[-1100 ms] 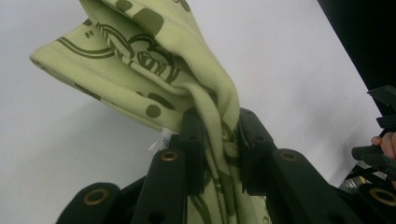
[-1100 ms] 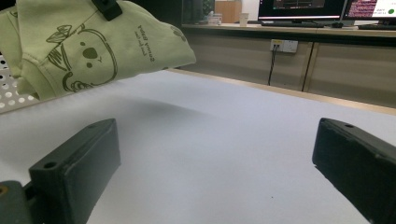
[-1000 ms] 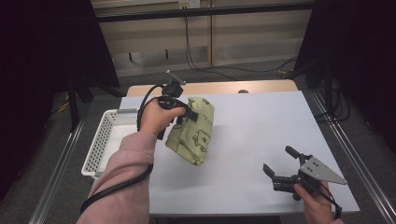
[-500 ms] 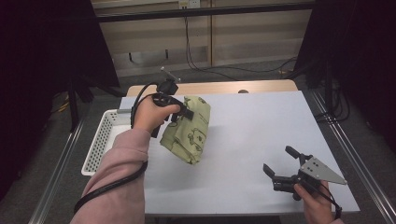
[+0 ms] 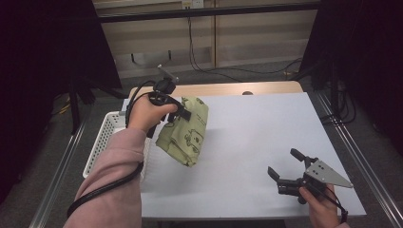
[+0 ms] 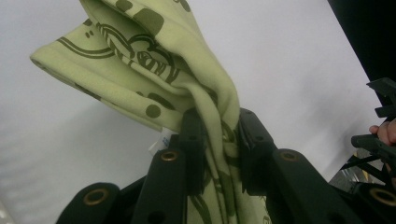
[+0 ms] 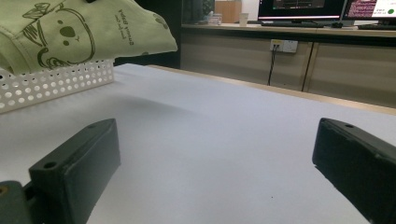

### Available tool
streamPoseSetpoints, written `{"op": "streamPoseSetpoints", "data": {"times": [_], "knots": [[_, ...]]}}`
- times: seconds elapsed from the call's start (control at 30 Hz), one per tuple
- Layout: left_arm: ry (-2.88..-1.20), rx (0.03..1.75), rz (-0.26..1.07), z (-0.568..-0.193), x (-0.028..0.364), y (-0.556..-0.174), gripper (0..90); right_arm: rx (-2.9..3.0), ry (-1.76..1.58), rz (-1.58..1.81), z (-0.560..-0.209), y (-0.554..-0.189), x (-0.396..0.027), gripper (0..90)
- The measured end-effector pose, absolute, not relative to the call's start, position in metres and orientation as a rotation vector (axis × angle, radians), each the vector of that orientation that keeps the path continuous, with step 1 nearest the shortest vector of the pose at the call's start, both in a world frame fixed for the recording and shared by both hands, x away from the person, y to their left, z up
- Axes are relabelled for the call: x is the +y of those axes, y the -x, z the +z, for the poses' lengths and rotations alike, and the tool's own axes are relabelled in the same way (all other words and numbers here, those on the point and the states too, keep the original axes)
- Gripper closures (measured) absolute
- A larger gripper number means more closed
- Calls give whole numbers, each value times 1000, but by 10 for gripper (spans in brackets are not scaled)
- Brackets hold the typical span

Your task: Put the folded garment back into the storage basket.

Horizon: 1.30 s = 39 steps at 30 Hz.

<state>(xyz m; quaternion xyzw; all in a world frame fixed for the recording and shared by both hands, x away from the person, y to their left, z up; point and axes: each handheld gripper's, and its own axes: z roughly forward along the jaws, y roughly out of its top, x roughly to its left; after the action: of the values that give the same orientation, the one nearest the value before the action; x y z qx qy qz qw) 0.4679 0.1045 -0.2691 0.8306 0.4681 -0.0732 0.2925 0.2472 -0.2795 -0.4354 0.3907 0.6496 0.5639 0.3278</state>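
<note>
A folded light-green cloth (image 5: 186, 133) with dark cartoon prints hangs above the left part of the white table (image 5: 247, 137). My left gripper (image 5: 179, 113) is shut on its upper edge and lifts it clear of the table. In the left gripper view the green cloth (image 6: 154, 60) is bunched between the two black jaws of the left gripper (image 6: 217, 140). My right gripper (image 5: 285, 167) stands open low over the table's front right. Through the right gripper view the cloth (image 7: 79, 32) hangs at the upper left, far beyond the wide-apart jaws of the right gripper (image 7: 215, 158).
A white perforated basket (image 5: 105, 142) sits off the table's left edge, also seen as the basket (image 7: 51, 84) under the cloth. A wooden strip (image 5: 228, 89) runs along the table's far edge. Black curtains stand at both sides.
My left gripper has carried the cloth slightly left and toward the far side, lifting it higher above the table. The right gripper has stayed in place.
</note>
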Motion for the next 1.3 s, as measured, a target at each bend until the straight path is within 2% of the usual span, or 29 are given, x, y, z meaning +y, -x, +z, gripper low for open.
{"op": "streamPoseSetpoints", "data": {"times": [0.93, 0.97, 1.23, 1.3], "knots": [[-2222, 1300, -154, -254, 132, -472, 750, 1700, -1016, 1479, -435, -247, -280, 5], [-2261, 1267, -156, -254, 135, -474, 749, 1699, -1016, 1478, -435, -247, -280, 5], [-2216, 1311, -139, -254, 140, -474, 749, 1699, -1015, 1478, -435, -247, -280, 5], [-2264, 1277, -149, -252, 145, -476, 750, 1700, -1017, 1480, -435, -247, -279, 5]]}}
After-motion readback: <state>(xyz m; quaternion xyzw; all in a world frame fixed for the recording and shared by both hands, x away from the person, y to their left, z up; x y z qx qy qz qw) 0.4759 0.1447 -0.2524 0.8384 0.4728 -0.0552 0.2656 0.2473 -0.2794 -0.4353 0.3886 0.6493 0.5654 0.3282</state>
